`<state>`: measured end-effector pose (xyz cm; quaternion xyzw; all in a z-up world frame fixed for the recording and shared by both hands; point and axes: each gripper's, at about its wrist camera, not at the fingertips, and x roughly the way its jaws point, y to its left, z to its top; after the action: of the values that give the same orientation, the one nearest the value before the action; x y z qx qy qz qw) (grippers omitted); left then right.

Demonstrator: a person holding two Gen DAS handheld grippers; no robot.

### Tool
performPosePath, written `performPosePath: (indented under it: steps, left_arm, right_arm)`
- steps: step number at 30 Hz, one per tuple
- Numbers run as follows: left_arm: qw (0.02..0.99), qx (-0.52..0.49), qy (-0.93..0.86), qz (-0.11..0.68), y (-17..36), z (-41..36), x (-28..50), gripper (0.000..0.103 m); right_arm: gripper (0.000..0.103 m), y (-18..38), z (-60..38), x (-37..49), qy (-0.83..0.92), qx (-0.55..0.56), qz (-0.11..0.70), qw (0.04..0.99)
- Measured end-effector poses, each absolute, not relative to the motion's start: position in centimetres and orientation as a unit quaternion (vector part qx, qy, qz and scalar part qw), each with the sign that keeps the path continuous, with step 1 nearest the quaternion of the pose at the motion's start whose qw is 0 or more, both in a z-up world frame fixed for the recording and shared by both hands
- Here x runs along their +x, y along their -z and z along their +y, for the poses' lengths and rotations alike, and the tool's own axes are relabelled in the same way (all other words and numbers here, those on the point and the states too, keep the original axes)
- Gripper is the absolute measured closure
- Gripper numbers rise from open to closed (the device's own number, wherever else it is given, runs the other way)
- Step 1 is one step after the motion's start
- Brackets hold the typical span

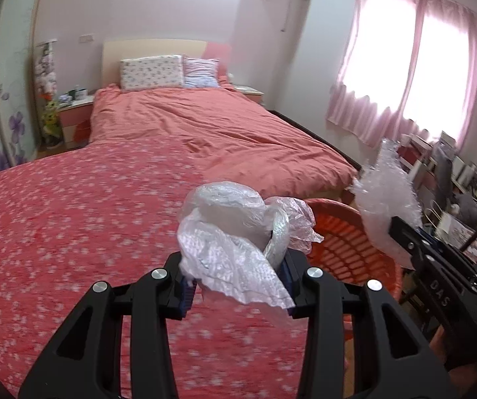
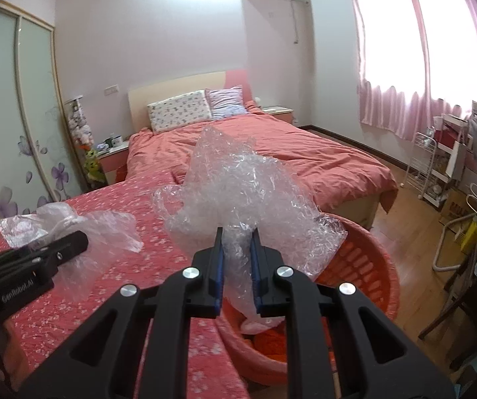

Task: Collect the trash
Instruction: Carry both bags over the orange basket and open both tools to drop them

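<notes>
My left gripper (image 1: pixel 237 276) is shut on a crumpled white plastic bag (image 1: pixel 235 232) and holds it above the pink flowered bedspread, just left of an orange plastic basket (image 1: pixel 348 249). My right gripper (image 2: pixel 236 266) is shut on a wad of clear bubble wrap (image 2: pixel 248 196) and holds it over the basket's rim (image 2: pixel 371 262). The bubble wrap also shows in the left wrist view (image 1: pixel 384 206), right of the basket. The left gripper and its bag show at the left of the right wrist view (image 2: pixel 72 229).
The bed (image 1: pixel 72 232) fills the left and middle, with pillows (image 1: pixel 152 73) at the headboard. The basket stands off the bed's right corner on a wooden floor (image 2: pixel 414 286). Shelves and clutter (image 2: pixel 454 166) line the right wall under pink curtains. A nightstand (image 1: pixel 75 116) stands far left.
</notes>
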<state>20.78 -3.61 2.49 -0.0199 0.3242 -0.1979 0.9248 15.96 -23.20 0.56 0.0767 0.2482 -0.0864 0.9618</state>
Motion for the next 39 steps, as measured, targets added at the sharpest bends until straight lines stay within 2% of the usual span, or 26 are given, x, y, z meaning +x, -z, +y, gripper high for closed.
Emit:
performPosePath:
  steps: [27,30,34,39]
  left_arm:
    - [0.899,0.020,0.267,0.345,1.1,-14.5,21.1,0.061]
    - [0.897,0.022,0.267,0.350,1.5,-14.8,21.4,0.054]
    - [0.897,0.022,0.258,0.358,2.2,-14.6,21.7,0.044]
    - [0.897,0.018,0.244,0.368,2.7,-14.3,21.8,0.039]
  right_arm:
    - [0.088,3.8,-34.0,16.9,0.134,0.176,0.268,0.937]
    - [0.084,4.1,-34.8,17.2,0.137,0.191,0.267,0.934]
    - [0.071,4.5,-35.1,17.7,0.136,0.197,0.272,0.932]
    - [0.063,4.8,-35.2,17.6,0.143,0.196,0.275,0.930]
